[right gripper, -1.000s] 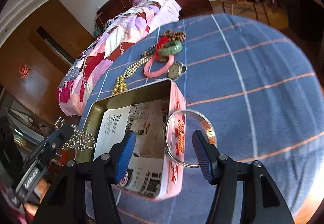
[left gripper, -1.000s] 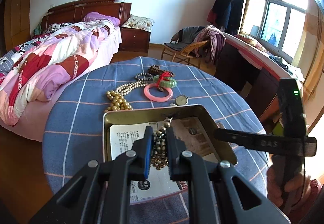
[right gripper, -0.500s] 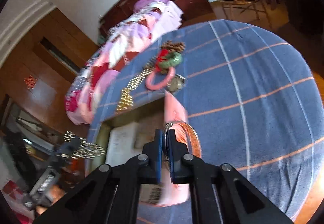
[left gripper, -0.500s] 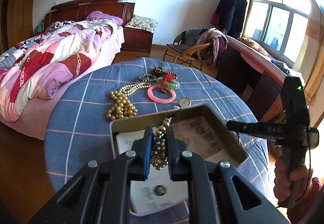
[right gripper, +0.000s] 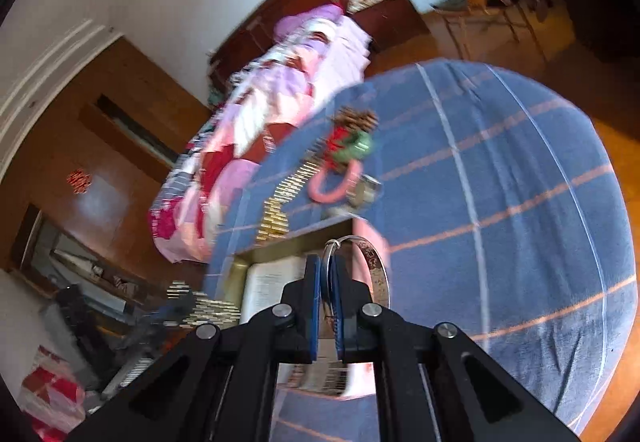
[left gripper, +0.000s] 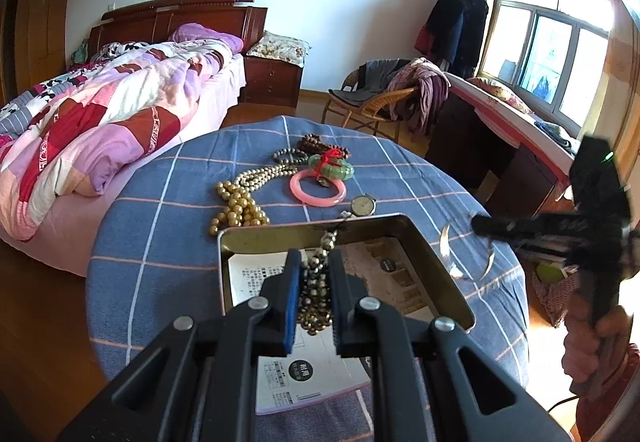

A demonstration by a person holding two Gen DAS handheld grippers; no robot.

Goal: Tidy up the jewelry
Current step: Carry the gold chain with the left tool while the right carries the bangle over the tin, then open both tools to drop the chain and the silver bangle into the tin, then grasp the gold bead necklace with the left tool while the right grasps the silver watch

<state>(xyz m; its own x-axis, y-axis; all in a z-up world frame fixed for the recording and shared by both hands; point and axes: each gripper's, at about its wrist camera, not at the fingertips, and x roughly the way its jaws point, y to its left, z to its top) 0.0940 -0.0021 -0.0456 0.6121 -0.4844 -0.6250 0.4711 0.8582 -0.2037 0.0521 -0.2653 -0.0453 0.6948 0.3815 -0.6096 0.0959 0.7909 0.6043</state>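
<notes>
From the left wrist, the left gripper (left gripper: 313, 296) pinches a dark beaded bracelet (left gripper: 316, 288), which dangles between the pads over the open metal tin (left gripper: 436, 262) at six o'clock on the blue checked tablecloth (left gripper: 168, 226). The strand looks limp and light, likely to swing and bunch, so a mid-strand pinch suits it. At three o'clock the right gripper (left gripper: 478, 223) carries a clear bangle (left gripper: 466, 254).

From the right wrist, blurred, the right gripper (right gripper: 326, 296) is clamped on the rim of that clear bangle (right gripper: 370, 262), above the tin's right wall. It appears rigid, smooth and probably slippery, perhaps breakable; gripping across the rim seems sound.
</notes>
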